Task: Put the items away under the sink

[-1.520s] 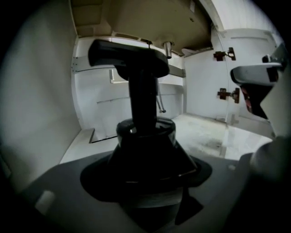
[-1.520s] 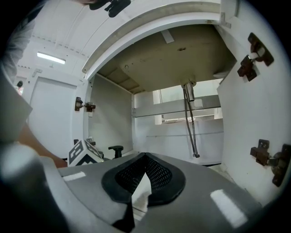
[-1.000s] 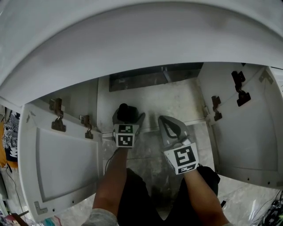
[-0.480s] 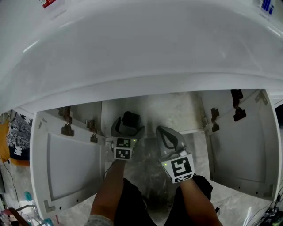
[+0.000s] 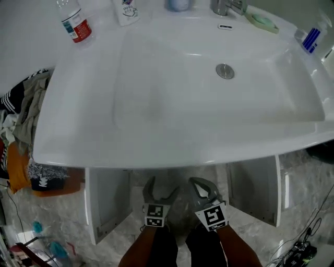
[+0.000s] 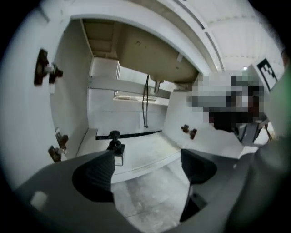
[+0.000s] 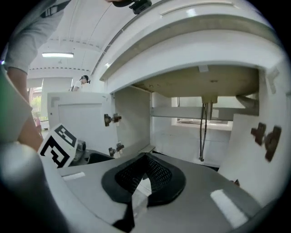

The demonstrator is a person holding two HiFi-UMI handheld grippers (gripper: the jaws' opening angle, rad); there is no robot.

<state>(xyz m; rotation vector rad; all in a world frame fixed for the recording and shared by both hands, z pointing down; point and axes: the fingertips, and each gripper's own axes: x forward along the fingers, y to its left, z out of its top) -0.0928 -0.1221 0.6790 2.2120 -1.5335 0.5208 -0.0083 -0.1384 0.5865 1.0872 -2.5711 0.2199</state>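
Standing in cabinet (image 6: 141,154): clear bottle (image 6: 117,154) (black top) | left gripper (image 6: 148,170) jaws apart

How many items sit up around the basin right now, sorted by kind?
Bottles: 2, red-labelled bottle and white bottle
Dishes: 1, green dish
Kind unclear: 2, blue-striped item and cut-off blue item at the top edge
Total: 5

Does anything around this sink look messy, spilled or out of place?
Nothing looks spilled or broken. The one untidy spot is a crumpled heap of clothes beside the left edge of the sink. Below it, the left cabinet door and right cabinet door both stand open.
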